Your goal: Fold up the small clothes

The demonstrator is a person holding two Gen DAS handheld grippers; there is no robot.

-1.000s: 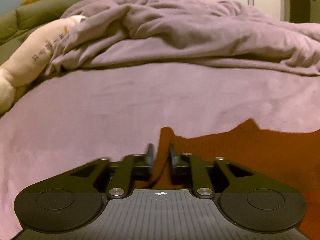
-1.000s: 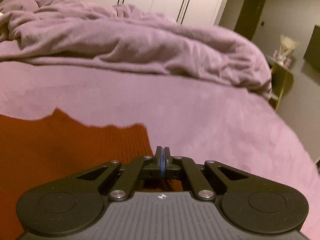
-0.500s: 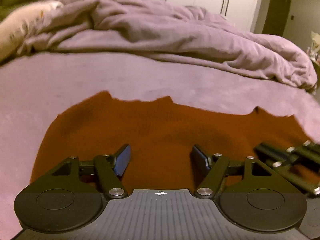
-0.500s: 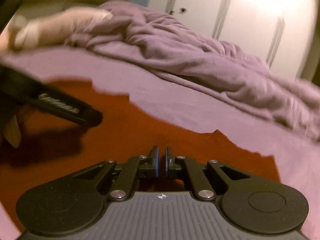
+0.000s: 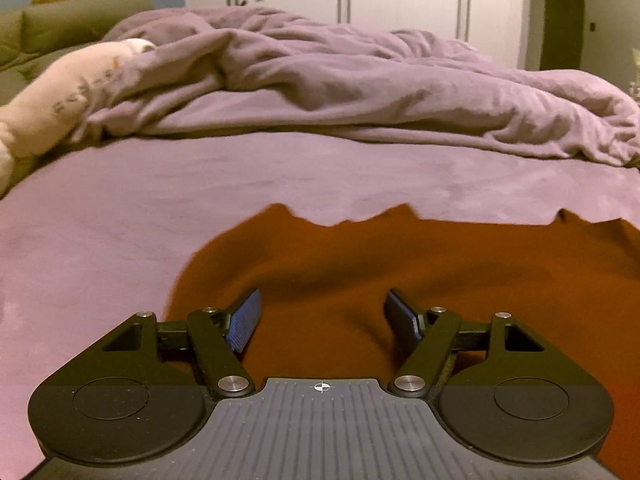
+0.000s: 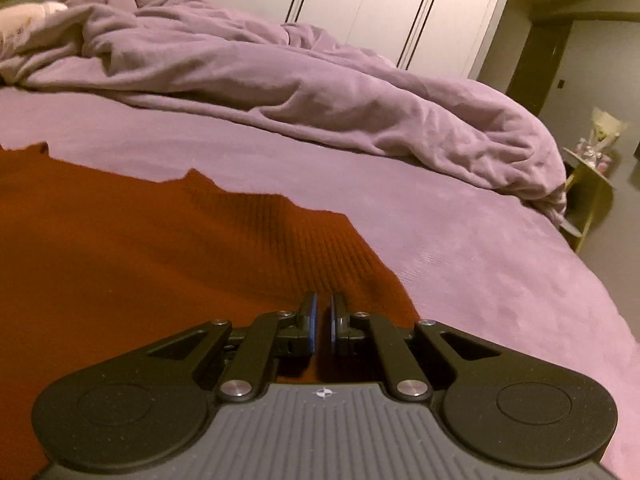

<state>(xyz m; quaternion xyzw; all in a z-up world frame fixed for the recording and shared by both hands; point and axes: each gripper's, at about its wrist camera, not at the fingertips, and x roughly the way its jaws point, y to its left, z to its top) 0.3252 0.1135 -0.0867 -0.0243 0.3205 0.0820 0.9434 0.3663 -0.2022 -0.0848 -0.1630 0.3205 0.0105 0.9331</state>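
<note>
Light: dim and warm, brightest on the far wardrobe doors (image 6: pixel 360 12) (mild glare).
Shadows: soft, in the duvet (image 5: pixel 360 92) folds.
Focus: slightly soft far off.
Edges: bowed by fisheye, corners dark.

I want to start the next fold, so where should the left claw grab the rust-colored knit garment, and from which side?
Probably take the rust knit garment at its rounded left edge, coming in low from the bare purple bedspread on the left. That edge lies flat and free there, and the open left claw hovers over the middle, where there's only flat fabric. The right claw is shut at the opposite edge.
</note>
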